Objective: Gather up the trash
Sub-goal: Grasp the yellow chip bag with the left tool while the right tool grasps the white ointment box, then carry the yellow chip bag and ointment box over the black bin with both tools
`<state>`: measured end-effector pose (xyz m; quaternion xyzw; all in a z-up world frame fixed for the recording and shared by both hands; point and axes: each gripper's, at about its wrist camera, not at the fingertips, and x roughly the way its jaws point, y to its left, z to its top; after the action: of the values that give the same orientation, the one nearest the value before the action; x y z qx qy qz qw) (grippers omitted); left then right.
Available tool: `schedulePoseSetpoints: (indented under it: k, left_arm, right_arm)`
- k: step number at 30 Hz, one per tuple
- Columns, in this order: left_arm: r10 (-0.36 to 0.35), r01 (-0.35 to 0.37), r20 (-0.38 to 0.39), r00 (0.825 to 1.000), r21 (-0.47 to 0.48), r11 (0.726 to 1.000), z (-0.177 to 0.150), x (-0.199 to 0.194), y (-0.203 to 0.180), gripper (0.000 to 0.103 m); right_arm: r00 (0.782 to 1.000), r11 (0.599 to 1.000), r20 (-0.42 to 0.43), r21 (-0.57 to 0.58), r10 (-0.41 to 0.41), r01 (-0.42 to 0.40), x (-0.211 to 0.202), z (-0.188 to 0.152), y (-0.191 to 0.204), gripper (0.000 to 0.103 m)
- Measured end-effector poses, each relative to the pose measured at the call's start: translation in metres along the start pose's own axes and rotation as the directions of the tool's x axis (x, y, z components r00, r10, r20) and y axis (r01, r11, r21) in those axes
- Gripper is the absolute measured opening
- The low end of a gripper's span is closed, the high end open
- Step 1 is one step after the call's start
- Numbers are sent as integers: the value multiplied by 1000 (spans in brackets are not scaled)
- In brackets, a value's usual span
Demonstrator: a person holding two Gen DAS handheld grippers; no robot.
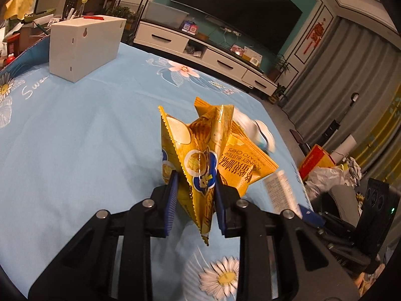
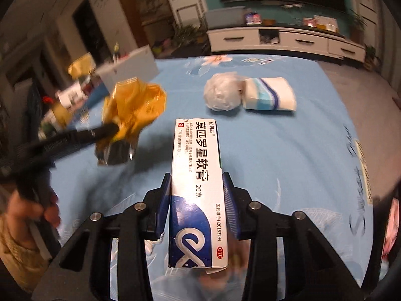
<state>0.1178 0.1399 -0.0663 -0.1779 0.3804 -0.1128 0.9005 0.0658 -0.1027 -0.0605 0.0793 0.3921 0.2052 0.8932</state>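
A crumpled yellow potato-chip bag (image 1: 200, 150) stands up between the blue pads of my left gripper (image 1: 196, 185), which is shut on its lower part, above the cloth. From the right wrist view the same bag (image 2: 132, 107) hangs blurred at the left, with a hand (image 2: 32, 208) on the gripper's handle. My right gripper (image 2: 196, 176) is shut on a long white and blue ointment box (image 2: 195, 150), whose far end sticks out forward. That box (image 1: 280, 190) shows blurred at the right of the left wrist view.
A blue flowered cloth (image 1: 75, 138) covers the table. On it lie a crumpled white plastic ball (image 2: 221, 95) and a tissue pack (image 2: 269, 96) ahead of the right gripper. A white box (image 1: 82, 47) stands far left. Clutter (image 1: 325, 173) lies beyond the table's right edge.
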Motion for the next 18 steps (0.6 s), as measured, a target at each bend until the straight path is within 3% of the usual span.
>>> schedulePoseSetpoints:
  k: [8, 18]
  left_arm:
    - [-25, 26, -17, 1000, 66, 997, -41, -31, -35, 29]
    - [-58, 60, -16, 998, 186, 981, -66, -54, -88, 29]
  right_arm:
    - [994, 997, 103, 79, -33, 25, -65, -30, -13, 40]
    - [983, 989, 162, 136, -83, 61, -107, -53, -35, 40]
